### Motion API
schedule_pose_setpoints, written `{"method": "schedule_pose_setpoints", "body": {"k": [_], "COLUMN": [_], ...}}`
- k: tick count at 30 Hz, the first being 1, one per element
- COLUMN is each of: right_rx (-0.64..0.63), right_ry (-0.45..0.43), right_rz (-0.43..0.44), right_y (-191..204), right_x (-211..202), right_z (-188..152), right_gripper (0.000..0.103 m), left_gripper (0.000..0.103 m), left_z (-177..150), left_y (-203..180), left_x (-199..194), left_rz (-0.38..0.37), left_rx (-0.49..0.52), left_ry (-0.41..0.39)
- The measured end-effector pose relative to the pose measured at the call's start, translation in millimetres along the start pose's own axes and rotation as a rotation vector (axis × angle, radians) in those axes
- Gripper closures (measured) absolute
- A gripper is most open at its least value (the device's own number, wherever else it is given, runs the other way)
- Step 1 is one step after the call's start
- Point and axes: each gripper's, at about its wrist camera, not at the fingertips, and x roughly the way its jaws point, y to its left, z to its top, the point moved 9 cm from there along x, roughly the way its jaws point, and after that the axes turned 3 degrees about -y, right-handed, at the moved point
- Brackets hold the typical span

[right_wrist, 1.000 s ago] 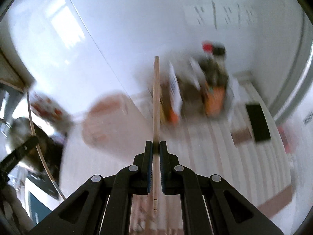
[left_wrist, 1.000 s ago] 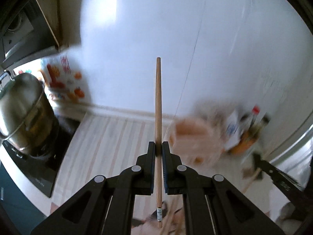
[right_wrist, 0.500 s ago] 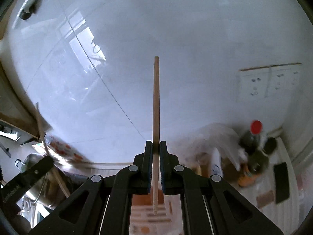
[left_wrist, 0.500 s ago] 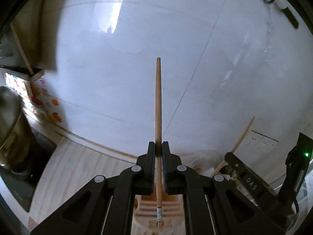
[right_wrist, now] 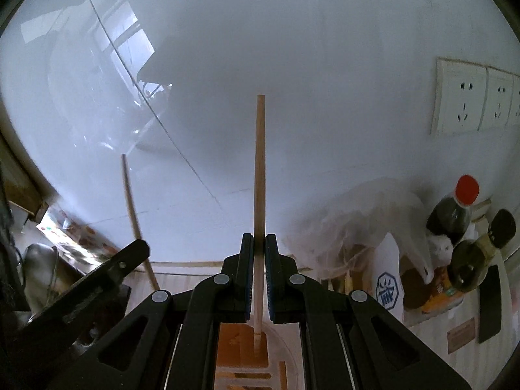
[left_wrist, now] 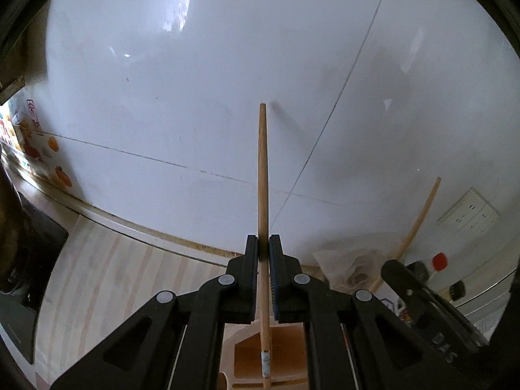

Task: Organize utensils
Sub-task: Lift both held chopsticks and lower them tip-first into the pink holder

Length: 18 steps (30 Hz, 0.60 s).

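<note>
Two grippers level | left gripper (left_wrist: 263, 243) clamps chopstick (left_wrist: 262, 175) | right gripper (right_wrist: 259, 242) likewise, seemingly upright

White tiled wall (left_wrist: 227, 81), glossy, window glare. Sockets (right_wrist: 468, 100) at right. Striped counter (left_wrist: 107, 276), stained joint w/ wall.

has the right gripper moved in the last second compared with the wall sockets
Yes. The right gripper, shut on its chopstick, has tilted up and closed in on the wall: the wall sockets now look larger and sit upper right of the chopstick.
</note>
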Motion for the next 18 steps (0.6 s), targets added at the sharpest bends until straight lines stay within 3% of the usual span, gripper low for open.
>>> {"method": "schedule_pose_setpoints", "body": {"k": [13,18], "right_rx": [-0.011,-0.017], "right_ry": [-0.025,-0.013], "right_rz": [-0.003,0.004], "right_y": [0,-6], "right_x": [-13,-18], "right_z": [-8,-19], "right_gripper": [0.096,0.096], "left_gripper": [0.099,0.099], "left_z": [11,-1], "left_y": [-19,-17], "left_x": [2,4], "left_rz": [-0.028,-0.031], "left_rx": [0.059,0.071], "left_ry": [-0.055,-0.026]}}
